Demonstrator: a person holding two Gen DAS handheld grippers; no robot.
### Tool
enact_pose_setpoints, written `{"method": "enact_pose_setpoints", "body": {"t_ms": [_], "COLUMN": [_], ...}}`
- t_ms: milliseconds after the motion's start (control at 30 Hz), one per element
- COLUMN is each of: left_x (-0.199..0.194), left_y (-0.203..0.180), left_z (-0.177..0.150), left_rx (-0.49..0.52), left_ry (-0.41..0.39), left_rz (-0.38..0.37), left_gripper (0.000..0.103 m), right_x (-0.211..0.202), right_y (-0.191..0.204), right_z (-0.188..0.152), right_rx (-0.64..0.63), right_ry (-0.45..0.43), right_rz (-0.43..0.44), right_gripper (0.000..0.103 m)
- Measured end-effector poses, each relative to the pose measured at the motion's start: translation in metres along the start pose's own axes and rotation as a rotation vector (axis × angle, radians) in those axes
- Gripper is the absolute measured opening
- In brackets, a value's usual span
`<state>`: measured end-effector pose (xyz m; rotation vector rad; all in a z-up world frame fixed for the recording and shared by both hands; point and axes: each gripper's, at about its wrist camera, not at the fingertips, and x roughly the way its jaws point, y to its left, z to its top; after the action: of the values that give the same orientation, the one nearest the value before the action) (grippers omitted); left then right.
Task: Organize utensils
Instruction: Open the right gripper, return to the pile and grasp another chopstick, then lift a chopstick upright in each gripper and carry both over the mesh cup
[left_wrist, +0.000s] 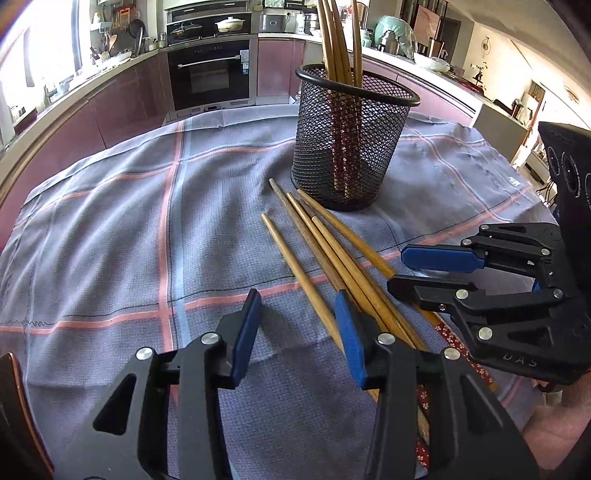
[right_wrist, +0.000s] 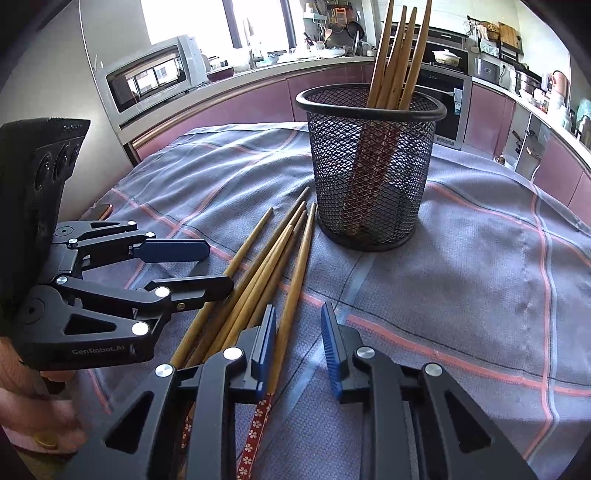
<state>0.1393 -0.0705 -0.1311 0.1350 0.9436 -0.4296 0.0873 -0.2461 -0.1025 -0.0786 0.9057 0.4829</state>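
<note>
At the lower centre of the left wrist view lie the loose chopsticks (left_wrist: 325, 251), a fan of about half a dozen bamboo sticks flat on the checked cloth (left_wrist: 110, 229), their narrow tips pointing toward the mesh holder (left_wrist: 351, 147) in the upper middle of the frame, their decorated red handle ends running down under my grippers. The holder stands upright and already carries several chopsticks, handles down. My left gripper (left_wrist: 299, 332) has its fingers spread with only bare cloth between the blue pads; the bundle lies just beside and partly beneath its right-hand finger. My right gripper (right_wrist: 299, 350) is likewise spread, gripping nothing: one stick runs just beside and under its left pad, and I cannot tell whether pad and stick touch. In the right wrist view the same fan (right_wrist: 258, 273) occupies the lower left. I judge these sticks light, stiff and smooth, round enough to roll on the cloth and to slip or pivot in a narrow pinch. They overlap, so lifting one may drag its neighbours. The thicker handle half looks the better place to take hold, square across the shaft, near enough the middle that the tip does not droop. The holder looks light and could tip if struck on its rim.
</note>
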Motion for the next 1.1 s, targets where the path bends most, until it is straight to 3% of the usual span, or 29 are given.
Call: {"method": "enact_pose_setpoints", "body": {"t_ms": [200,333,567,1100], "left_x": [0.0,-0.001,-0.002,-0.001], "left_y": [0.008,0.012,0.017,0.022], "left_z": [0.001,0.0,0.0,0.003], "left_rx": [-0.012,-0.023,-0.037,-0.127], "left_ry": [0.003,0.004,0.01,0.007], "left_rz": [0.01,-0.004,-0.002,0.027], "left_gripper": [0.02,0.015,0.015,0.009], "right_x": [0.003,0.006,0.01,-0.002], "right_y": [0.002,0.005,0.005,-0.007], "right_z": [0.003,0.006,0.013,0.014], "right_rx": [-0.008,-0.021,-0.031,0.015], "right_ry": [-0.002,-0.003,0.003,-0.013], "right_rz": [-0.006,-0.011,-0.011,0.065], "right_gripper": [0.023,0.022,0.01,0.006]}}
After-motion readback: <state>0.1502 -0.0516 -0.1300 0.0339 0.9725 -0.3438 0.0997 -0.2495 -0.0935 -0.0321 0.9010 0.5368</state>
